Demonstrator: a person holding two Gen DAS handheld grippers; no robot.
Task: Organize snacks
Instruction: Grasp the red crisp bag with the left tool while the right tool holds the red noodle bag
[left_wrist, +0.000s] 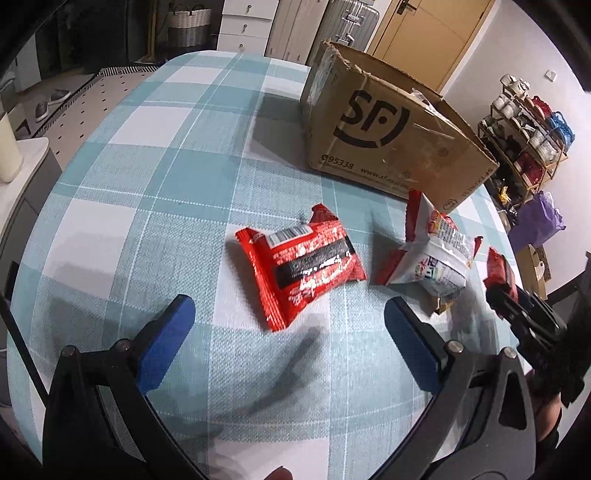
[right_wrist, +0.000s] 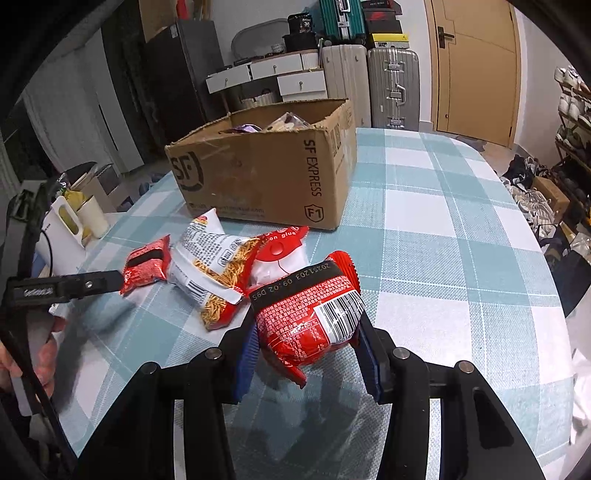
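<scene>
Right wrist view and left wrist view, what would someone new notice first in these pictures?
First, the red snack packet clamped in the right tool, just above the checked tablecloth. Behind it stands the open SF Express cardboard box with packets already inside. In the left wrist view, another red packet lies flat on the cloth ahead of the open left tool.
</scene>
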